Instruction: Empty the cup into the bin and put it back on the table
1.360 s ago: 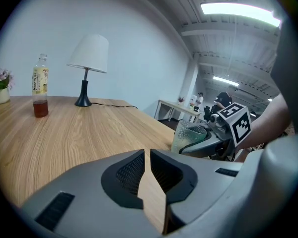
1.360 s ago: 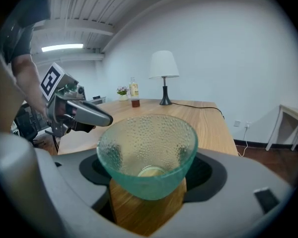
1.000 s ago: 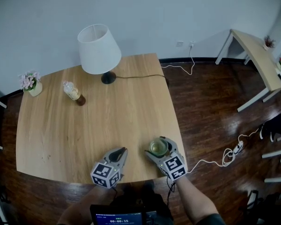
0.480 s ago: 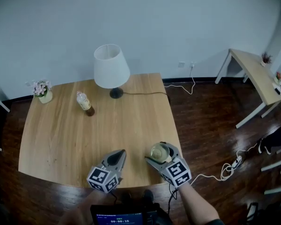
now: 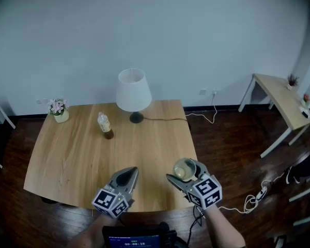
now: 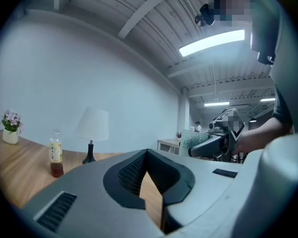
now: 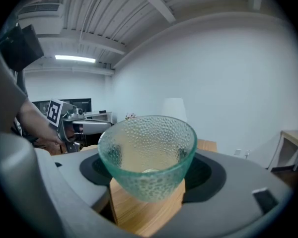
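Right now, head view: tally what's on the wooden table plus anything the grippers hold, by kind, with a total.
lamp: 1
bottle: 1
flower pot: 1
glass cup, held in the right gripper above the table's near edge: 1
left gripper holds: 0
Total: 4

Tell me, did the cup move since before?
Yes. The cup, in the right claw, has risen off the table, near its front right corner.
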A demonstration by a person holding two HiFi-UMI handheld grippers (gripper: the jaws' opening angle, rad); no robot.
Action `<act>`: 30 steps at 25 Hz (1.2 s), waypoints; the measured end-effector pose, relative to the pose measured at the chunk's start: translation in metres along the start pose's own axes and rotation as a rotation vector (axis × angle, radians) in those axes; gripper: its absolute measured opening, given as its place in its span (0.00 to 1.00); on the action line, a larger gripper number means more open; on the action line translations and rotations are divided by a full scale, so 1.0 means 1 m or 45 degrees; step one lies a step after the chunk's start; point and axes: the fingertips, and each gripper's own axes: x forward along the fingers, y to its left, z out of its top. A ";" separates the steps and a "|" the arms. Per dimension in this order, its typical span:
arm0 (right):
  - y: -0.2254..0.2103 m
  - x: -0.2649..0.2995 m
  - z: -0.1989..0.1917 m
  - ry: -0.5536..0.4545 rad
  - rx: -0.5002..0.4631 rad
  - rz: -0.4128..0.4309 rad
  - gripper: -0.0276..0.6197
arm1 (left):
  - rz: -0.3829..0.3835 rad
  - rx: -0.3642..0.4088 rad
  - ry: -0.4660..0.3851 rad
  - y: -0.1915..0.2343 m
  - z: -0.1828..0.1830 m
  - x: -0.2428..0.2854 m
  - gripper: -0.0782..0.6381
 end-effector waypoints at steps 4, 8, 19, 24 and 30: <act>0.008 -0.009 0.018 -0.015 -0.026 0.005 0.65 | -0.010 0.037 -0.049 -0.001 0.020 -0.007 0.11; 0.018 -0.019 0.037 -0.031 -0.057 0.027 0.65 | -0.025 0.058 -0.103 -0.004 0.038 -0.013 0.11; 0.030 -0.025 0.054 -0.009 -0.091 0.073 0.65 | 0.021 0.122 -0.179 0.000 0.071 -0.030 0.11; 0.045 -0.020 0.067 -0.029 -0.112 0.150 0.65 | 0.094 0.154 -0.189 0.004 0.078 -0.047 0.11; 0.075 -0.005 0.082 -0.032 -0.167 0.294 0.65 | 0.248 0.166 -0.183 0.019 0.085 -0.083 0.11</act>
